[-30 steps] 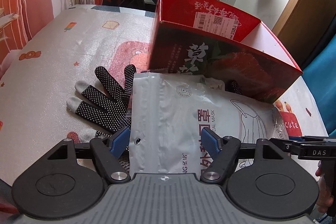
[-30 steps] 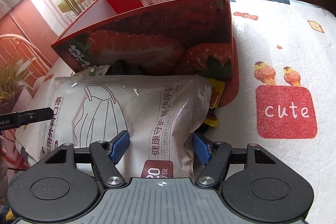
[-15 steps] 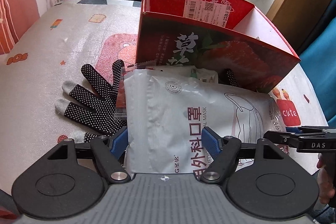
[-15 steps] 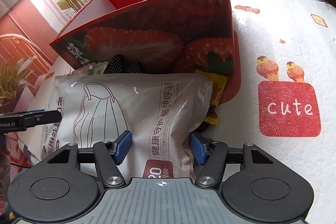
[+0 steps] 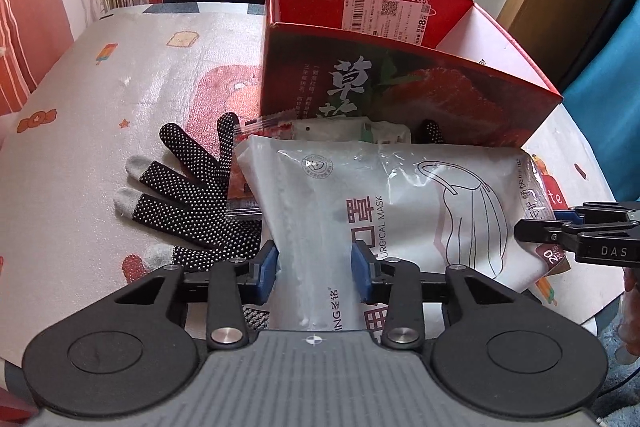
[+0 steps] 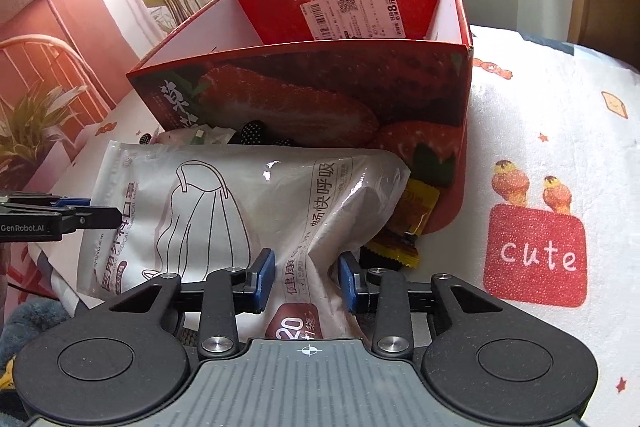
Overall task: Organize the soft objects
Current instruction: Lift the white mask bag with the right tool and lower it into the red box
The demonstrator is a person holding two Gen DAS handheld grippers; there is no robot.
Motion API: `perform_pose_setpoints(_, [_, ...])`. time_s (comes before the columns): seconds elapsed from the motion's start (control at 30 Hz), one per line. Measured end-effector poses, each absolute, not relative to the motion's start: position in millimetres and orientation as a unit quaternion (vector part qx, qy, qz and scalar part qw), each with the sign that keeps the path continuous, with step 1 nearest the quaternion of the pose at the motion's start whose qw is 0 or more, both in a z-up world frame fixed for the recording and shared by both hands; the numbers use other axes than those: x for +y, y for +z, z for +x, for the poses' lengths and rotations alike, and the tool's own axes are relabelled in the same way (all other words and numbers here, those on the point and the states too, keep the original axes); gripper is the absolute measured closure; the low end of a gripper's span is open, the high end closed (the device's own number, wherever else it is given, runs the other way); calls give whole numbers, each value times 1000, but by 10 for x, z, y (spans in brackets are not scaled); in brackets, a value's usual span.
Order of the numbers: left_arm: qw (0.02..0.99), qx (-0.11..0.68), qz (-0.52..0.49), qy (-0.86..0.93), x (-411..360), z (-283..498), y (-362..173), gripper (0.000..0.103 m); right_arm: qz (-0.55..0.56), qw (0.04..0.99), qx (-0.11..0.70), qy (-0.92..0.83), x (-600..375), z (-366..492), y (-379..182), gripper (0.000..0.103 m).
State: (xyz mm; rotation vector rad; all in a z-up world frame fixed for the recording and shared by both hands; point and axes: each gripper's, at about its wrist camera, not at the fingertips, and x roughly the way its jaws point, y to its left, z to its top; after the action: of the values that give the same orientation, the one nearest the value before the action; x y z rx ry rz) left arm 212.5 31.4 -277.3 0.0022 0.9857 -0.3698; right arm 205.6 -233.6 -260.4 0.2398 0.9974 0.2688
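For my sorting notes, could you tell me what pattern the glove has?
The glove is black with small white dots and grey fingertips; the left wrist view shows it best.

Both views are lit brightly by daylight. Glare is seen on the glossy mask packet (image 6: 256,211), and straight edges are bent outward near the frame borders by fisheye distortion.

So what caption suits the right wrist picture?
Right gripper pinching a mask packet before a red strawberry box.
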Motion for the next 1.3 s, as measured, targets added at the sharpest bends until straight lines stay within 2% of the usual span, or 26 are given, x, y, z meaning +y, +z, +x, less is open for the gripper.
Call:
perform_pose_setpoints(0.1, [860,479,-10,-177,356,2193,-2815,44,111,863,476,130,-2339,2060,-2630,72])
perform_pose_setpoints(0.27, [855,484,-14,-186,309,2228,-2812,40,110,860,481,129,-2325,2083,-2696,73])
perform_pose_setpoints(0.33, [860,473,-5,-192,251,2165,-2762,46,109,860,482,126,-2310,2085,-2696,73])
perform_pose_setpoints(0.37, [862,467,0,-199,229,2131,-2725,55,107,862,479,125,-2301,2074,-2676,73])
perform_pose_setpoints(0.4, [865,460,1,-201,218,2094,-2674,57,104,865,474,126,-2294,2057,-2637,74])
perform_pose_setpoints(0.9, [918,334,-46,-209,397,2226,-1687,59,22,934,322,151,-2241,2154,-1444,75])
perform_pose_setpoints(1.3, [939,270,-18,-214,-105,3001,-1250,59,-37,956,264,126,-2490,2940,-961,75])
